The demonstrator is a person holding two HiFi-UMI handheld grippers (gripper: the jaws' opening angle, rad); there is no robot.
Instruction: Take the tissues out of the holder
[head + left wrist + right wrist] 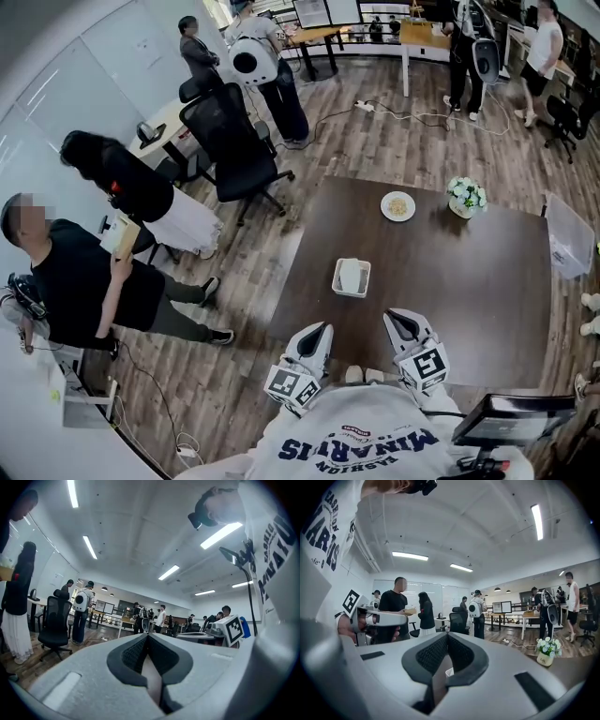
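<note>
The white tissue holder [352, 277] sits on the dark brown table [487, 300], a white tissue lying flat in it. Both grippers hover near the table's front edge, short of the holder and apart from it. My left gripper [322, 330] is shut, its dark pads meeting at the tips [147, 634] with nothing between them. My right gripper [394, 319] is also shut and empty [447, 635]. A sliver of the white holder [448, 671] shows below the pads in the right gripper view. The left gripper view looks across the room and does not show the holder.
A small plate with food [397, 206] and a white pot of flowers [466, 197] stand at the table's far side. A clear bin [567, 234] is at the right edge. A black office chair [230, 141] and several people stand to the left.
</note>
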